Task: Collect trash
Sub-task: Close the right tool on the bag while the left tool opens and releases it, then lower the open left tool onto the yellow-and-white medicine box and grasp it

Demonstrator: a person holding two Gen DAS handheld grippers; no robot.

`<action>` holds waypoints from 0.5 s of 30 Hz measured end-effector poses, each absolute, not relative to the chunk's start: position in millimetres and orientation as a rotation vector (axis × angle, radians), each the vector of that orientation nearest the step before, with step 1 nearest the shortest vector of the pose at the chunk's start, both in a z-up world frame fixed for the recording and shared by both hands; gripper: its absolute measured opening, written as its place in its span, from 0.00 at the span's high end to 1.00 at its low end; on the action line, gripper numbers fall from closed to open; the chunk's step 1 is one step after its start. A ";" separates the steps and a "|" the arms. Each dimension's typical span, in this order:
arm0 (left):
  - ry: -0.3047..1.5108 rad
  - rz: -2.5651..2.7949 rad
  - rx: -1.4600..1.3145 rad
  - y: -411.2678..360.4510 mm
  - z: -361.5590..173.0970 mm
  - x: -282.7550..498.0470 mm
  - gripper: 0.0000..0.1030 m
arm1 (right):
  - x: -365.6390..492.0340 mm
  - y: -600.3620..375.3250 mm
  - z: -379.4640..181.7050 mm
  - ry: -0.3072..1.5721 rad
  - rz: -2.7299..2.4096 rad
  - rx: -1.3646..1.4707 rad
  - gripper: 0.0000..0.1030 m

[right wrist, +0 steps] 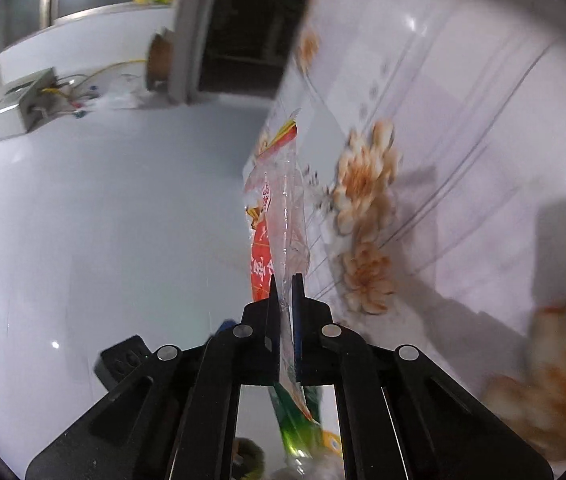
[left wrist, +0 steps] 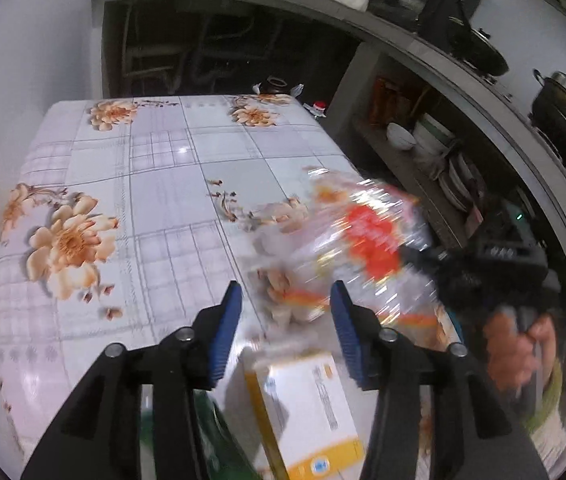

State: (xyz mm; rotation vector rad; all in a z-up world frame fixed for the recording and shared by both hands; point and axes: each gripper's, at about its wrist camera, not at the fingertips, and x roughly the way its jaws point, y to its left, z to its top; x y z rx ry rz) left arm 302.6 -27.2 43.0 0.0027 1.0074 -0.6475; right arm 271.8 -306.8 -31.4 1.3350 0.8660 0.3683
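Where right tongs [right wrist: 285,280] pinch wrapper [right wrist: 279,216], left view adds box [left wrist: 307,404]

Lighting dim and cool. Glare spots on the counter [left wrist: 179,148] toward 12 o'clock. Motion blur smears the wrapper [left wrist: 363,240]. Fisheye edges curve and darken.
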 end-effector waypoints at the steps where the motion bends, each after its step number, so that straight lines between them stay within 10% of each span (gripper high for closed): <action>1: 0.997 -0.658 0.013 -25.5 46.5 289.4 0.52 | 263.3 -311.8 -29.2 0.855 0.362 1.327 0.96; 15: 1.116 -0.875 -0.082 -14.4 17.6 142.5 0.50 | 133.2 -314.5 -44.6 0.909 0.375 1.268 0.96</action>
